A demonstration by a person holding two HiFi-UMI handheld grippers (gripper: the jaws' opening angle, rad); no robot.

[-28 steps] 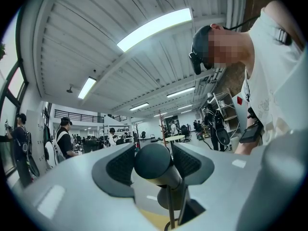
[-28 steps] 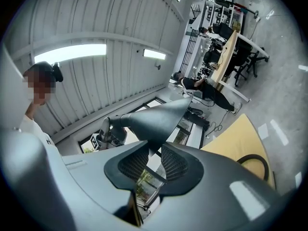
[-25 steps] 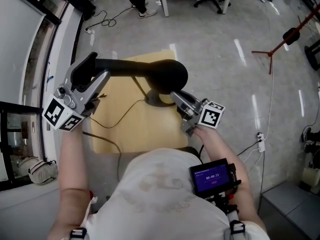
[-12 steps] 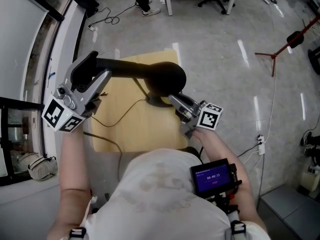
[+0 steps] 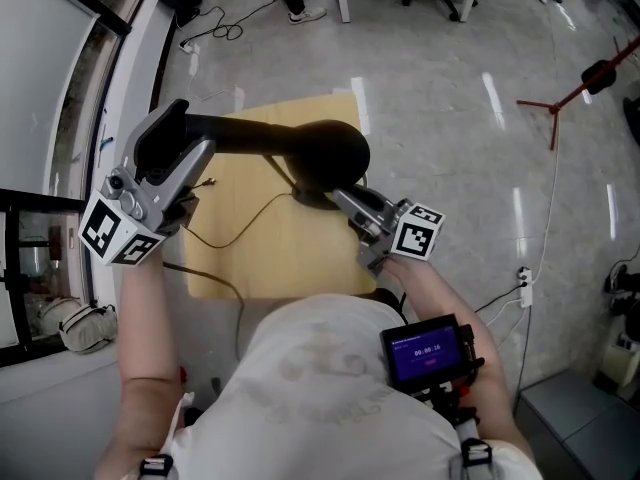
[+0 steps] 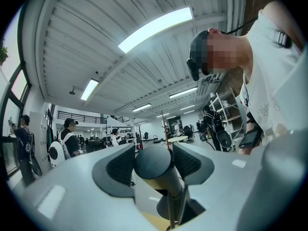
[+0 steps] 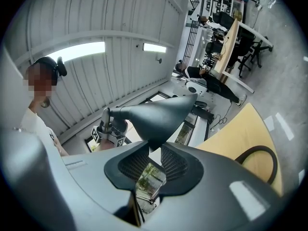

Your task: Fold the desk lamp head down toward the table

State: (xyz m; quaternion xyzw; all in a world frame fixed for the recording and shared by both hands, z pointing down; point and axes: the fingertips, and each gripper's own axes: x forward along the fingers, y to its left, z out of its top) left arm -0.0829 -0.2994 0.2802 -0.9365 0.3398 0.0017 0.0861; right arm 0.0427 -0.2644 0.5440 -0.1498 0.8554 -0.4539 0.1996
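Observation:
A black desk lamp stands on a small yellow table. Its ring base is at the table's right side, and its arm runs level to the left from the wide head. My left gripper is shut on the arm's left end; in the left gripper view the round tube sits pressed between both pads. My right gripper is shut on the near rim of the head. In the right gripper view the cone-shaped head dips between the pads.
The lamp's thin cable loops across the table and over its near edge. A red tripod stand and a power strip are on the floor to the right. A window ledge and a bag lie to the left.
The right gripper and the lamp head have edged slightly left. The left gripper keeps its hold in the same place.

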